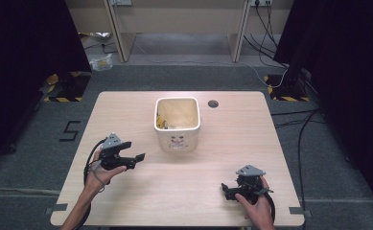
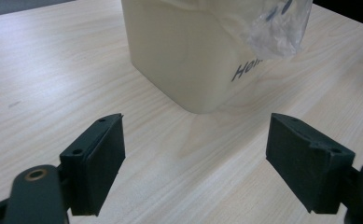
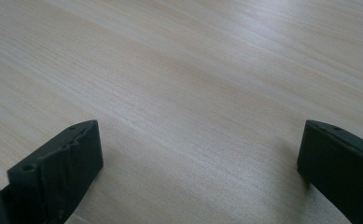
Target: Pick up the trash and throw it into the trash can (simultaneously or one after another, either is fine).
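A cream square bin lined with a clear plastic bag stands on the wooden table, a little behind its middle. Something yellow lies inside it. My left gripper is held above the table to the bin's front left, open and empty, its jaws pointing right toward the bin. In the left gripper view the bin stands close ahead between the spread jaws of my left gripper, with the bag's edge hanging over its side. My right gripper rests low near the front right, open over bare wood.
A small round cable hole sits in the table behind the bin. Cables and stand feet with yellow-black tape lie on the carpet around the table. Desk legs rise at the back.
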`<action>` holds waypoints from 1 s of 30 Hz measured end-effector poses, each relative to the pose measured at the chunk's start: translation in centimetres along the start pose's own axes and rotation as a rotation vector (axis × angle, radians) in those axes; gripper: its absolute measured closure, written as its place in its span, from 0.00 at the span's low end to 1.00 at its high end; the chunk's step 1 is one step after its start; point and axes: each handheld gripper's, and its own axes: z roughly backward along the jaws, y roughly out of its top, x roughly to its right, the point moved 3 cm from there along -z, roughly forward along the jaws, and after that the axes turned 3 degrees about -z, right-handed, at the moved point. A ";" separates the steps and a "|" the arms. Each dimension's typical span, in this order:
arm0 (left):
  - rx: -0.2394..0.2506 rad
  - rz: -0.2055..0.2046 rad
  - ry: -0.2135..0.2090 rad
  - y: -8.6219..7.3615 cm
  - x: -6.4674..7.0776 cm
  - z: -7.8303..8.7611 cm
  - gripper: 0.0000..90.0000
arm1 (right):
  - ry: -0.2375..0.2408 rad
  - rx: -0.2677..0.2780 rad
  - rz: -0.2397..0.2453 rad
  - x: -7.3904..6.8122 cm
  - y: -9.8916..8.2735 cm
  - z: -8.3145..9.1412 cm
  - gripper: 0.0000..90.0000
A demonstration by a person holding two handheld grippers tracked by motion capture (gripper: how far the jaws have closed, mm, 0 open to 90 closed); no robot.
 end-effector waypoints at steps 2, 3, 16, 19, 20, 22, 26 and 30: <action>-0.006 0.001 -0.004 -0.4 0.1 -0.2 0.21 | 0.000 0.000 -0.001 0.0 0.0 0.0 0.00; -0.006 0.001 -0.004 -0.4 0.1 -0.2 0.21 | 0.000 0.000 -0.001 0.0 0.0 0.0 0.00; -0.071 -0.020 0.006 -3.1 0.3 -0.8 0.21 | 0.000 0.000 -0.001 0.0 0.0 0.0 0.00; -0.088 -0.025 0.009 -3.6 0.3 -0.9 0.21 | 0.000 0.000 -0.002 0.0 0.0 0.0 0.00; -0.094 -0.029 0.012 -3.8 0.3 -0.8 0.21 | 0.001 0.000 -0.002 0.0 0.0 0.0 0.00; -0.096 -0.032 0.016 -3.9 0.4 -0.8 0.21 | 0.001 0.000 -0.002 0.0 0.0 0.0 0.00; -0.099 -0.034 0.008 -4.4 0.8 -0.6 0.22 | 0.000 0.000 -0.001 0.0 0.0 0.0 0.00; -0.105 -0.043 0.005 -4.7 1.2 -0.6 0.22 | 0.001 0.000 -0.002 0.0 0.0 0.0 0.00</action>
